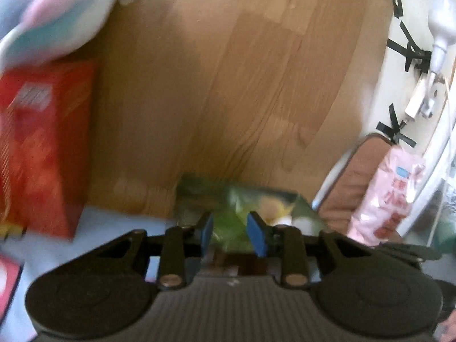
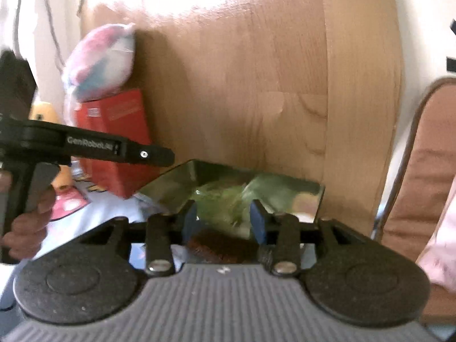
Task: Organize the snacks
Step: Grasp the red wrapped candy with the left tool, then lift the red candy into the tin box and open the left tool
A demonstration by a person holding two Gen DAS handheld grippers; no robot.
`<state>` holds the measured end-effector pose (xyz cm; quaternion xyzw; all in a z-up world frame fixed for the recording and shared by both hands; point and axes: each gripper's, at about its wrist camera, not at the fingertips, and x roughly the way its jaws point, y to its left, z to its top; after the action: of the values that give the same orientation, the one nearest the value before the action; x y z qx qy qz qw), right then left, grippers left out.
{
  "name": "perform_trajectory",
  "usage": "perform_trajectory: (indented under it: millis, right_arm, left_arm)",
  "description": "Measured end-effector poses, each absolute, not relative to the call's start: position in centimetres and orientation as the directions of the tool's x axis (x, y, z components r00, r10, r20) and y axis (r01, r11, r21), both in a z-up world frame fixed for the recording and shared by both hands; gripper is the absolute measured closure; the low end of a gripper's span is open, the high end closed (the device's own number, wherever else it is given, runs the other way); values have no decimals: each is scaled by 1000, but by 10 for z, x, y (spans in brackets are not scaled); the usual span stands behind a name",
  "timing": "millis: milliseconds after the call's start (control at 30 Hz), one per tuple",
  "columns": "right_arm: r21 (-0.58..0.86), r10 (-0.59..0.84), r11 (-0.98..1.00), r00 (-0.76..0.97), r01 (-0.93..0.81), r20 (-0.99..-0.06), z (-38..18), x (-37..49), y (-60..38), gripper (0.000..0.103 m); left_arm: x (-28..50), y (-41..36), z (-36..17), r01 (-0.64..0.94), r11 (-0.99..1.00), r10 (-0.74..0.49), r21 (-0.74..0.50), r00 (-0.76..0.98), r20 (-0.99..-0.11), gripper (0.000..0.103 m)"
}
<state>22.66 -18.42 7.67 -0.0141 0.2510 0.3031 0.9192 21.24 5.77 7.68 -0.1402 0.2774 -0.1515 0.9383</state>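
From the left wrist view, your left hand-held gripper [image 1: 230, 232] has its blue pads a small gap apart, with a green snack packet [image 1: 242, 208] lying just beyond and between them. The picture is blurred, so you cannot tell from here whether the pads press on the packet or merely frame it. A red box [image 1: 42, 148] stands at the left with a pastel bag [image 1: 54, 17] on top of it, against the wooden panel [image 1: 228, 85]. At the right a pink snack bag [image 1: 390, 193] leans on a brown cushion [image 1: 353, 182].

From the right wrist view, your right hand-held gripper [image 2: 225, 221] stands partly open, and the same green snack packet [image 2: 228, 196] sits between its pads; again contact is unclear. The packet lies in or against a clear shiny tray [image 2: 171, 182], close to the wooden panel [image 2: 256, 85]. The left hand-held gripper [image 2: 128, 151] reaches in from the left, its tip above the tray's near corner, with your hand [image 2: 28, 216] on its grip. The red box [image 2: 119, 131] and pastel bag [image 2: 102, 59] stand behind it.

To do this step well, I judge you should let only one gripper take the packet, closing on a flat edge rather than the puffed middle, so it neither slips nor crushes. Keep the other clear of the tray wall, which may shift if nudged.
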Motion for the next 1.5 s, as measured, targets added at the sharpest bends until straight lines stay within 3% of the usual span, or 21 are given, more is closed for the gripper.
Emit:
perform_trajectory:
  millis: [133,200,300,433,500,600,667,833,933,967,1033,1067,1267,1333,1500]
  right_arm:
    - [202,583,778,564,-595,-585,55,215,-192,59]
    - [271,596,771,502,-576,-627,43,221,-194,59]
    - [411,615,773,411,-482,-673,26,245,-201,59]
    - [594,691,722,343,-354,-636,10,266,-216,67]
    - [627,711,703,343,-334,-614,7,268,-217,66]
    - [691,764,645,299,-325,-572,0,265,-213,68]
    - [662,753,658,322,-359,-574,3,261,-206,68]
    - [646,756,654,354,-393,-550,11,248,-198,83]
    - [692,783,619,359,-371,-508,21,246,-203,91]
    - [695,782,618,372,-367,-500,25,246,-205,91]
    - [713,791,603,381,-358,-478,31,245,-210,91]
    - [732,801,587,378,-346,-464,33,245,-212,91]
    - [859,877,423,367,-288,-309,40,237,-222,91]
    - [891,901,358,354,-280,-251,42,237,-224,91]
    - [846,868,417,421,-333,-262,64,247,-223,90]
  left_arm:
    - [194,69,42,175,850,-465,-497,690,-554,74]
    - [192,67,27,162,824,-505,-543,644,-574,65]
    - [198,62,7,146,792,-552,-593,587,-592,60]
    - [204,44,-8,184,786,-568,-590,592,-571,74]
    - [204,45,-12,186,786,-569,-589,591,-572,91]
    - [205,57,-15,163,726,-616,-667,585,-527,95]
    - [203,56,-10,182,735,-612,-653,594,-522,99]
    - [197,51,7,215,757,-595,-617,618,-514,98]
    - [190,56,14,194,775,-561,-602,649,-514,94]
    - [187,61,15,187,769,-561,-611,655,-505,86]
    - [180,73,16,155,750,-560,-643,666,-492,59]
    - [177,78,14,136,735,-564,-664,666,-488,40]
    - [165,88,14,172,544,-701,-821,631,-332,41]
    - [168,79,28,218,555,-708,-803,630,-318,60]
    - [198,54,72,301,704,-637,-643,668,-385,63]
